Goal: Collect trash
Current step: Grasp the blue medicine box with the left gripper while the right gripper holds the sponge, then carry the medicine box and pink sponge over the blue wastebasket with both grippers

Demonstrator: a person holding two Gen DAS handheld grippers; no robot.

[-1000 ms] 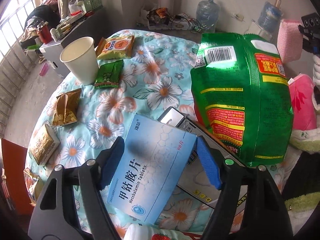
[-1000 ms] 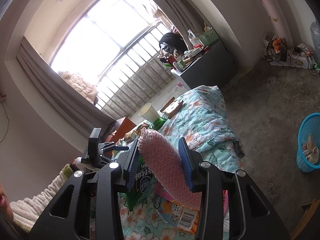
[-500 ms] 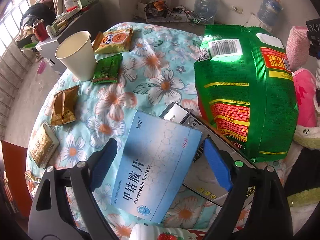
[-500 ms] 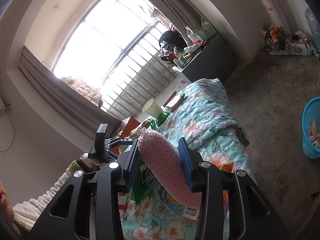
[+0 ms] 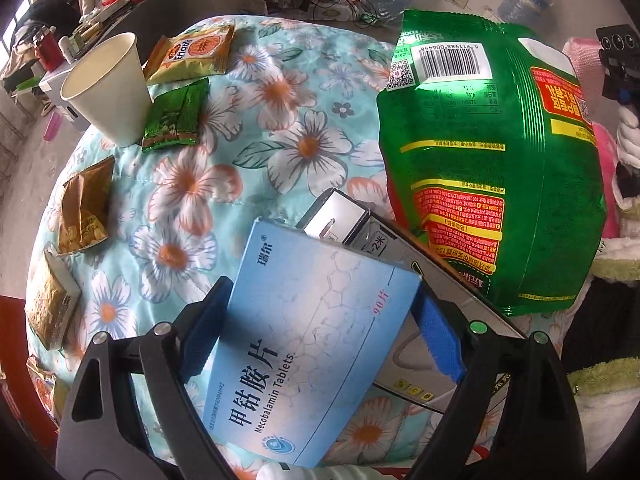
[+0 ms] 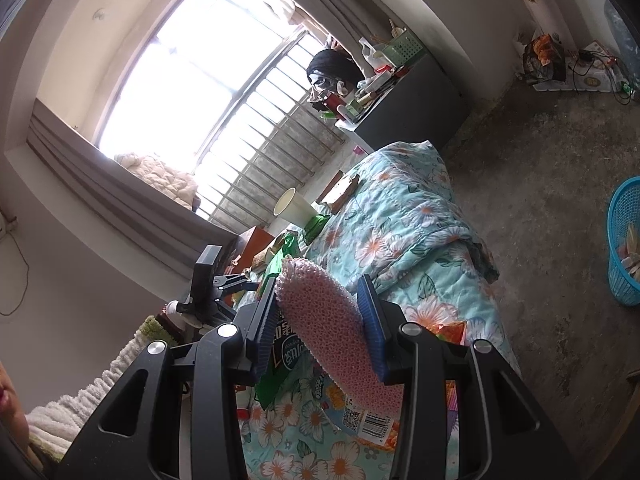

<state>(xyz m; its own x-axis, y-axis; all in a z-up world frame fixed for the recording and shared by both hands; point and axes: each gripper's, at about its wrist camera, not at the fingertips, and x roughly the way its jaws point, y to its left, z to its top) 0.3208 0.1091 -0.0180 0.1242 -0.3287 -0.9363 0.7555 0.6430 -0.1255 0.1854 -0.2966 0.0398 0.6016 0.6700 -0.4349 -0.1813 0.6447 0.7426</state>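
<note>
A blue tablet box (image 5: pixel 304 340) lies tilted on a silver carton (image 5: pixel 404 280) on the floral quilt (image 5: pixel 280 128). My left gripper (image 5: pixel 320 292) points down at it, open wide, one blue pad on either side of the box and neither pressing. A big green snack bag (image 5: pixel 492 160) lies to the right of it. My right gripper (image 6: pixel 320 284) is shut on a pink knobbly foam sleeve (image 6: pixel 332 328) and hangs above the bed's near end. The same pink foam (image 5: pixel 580 50) shows at the right edge of the left wrist view.
A paper cup (image 5: pixel 108 88), a yellow snack packet (image 5: pixel 192 56), a small green packet (image 5: pixel 176 116) and two brown packets (image 5: pixel 84 208) (image 5: pixel 52 304) lie on the quilt's left side. A blue basket (image 6: pixel 622 240) stands on the concrete floor right of the bed. A person's sleeve (image 6: pixel 72 412) is beside me.
My left jaws have spread wider around the blue box, and the gripper has sunk closer to it. The right gripper has dropped slightly, still holding the pink foam.
</note>
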